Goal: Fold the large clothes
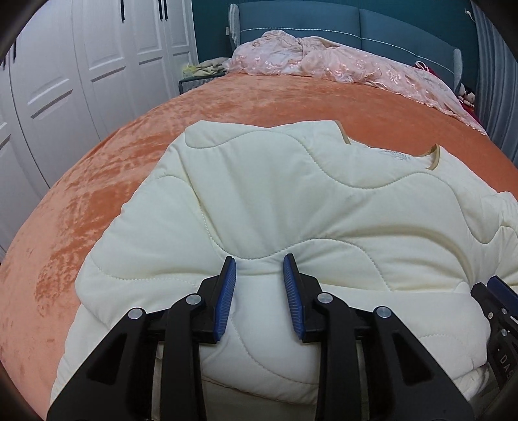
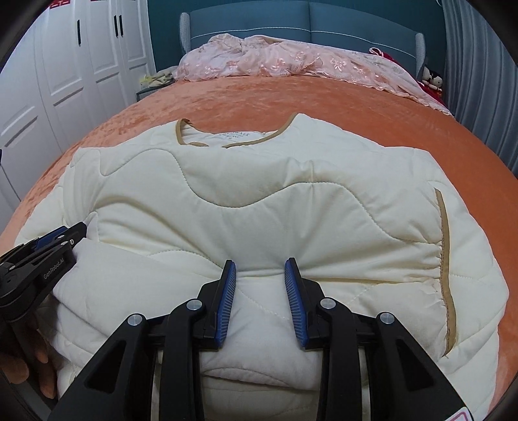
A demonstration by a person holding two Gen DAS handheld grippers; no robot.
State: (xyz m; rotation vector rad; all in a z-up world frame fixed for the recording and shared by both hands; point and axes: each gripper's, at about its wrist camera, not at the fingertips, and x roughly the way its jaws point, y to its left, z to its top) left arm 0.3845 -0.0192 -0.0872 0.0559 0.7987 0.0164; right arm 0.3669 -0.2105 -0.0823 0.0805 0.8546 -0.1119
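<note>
From the left wrist, I see my left gripper (image 1: 259,268) at the near hem of a cream quilted jacket (image 1: 275,194) spread on the orange bedspread (image 1: 129,136). Its blue pads sit partly spread with a puffed fold bulging between them; whether they press on it I cannot tell. The near edge looks doubled over, so I judge one fold begun and more left.

From the right wrist, my right gripper (image 2: 260,270) stands the same way at the hem, its grip equally unclear. The tan-trimmed neckline (image 2: 236,136) points toward the headboard (image 2: 307,22). No container shows in either view.
</note>
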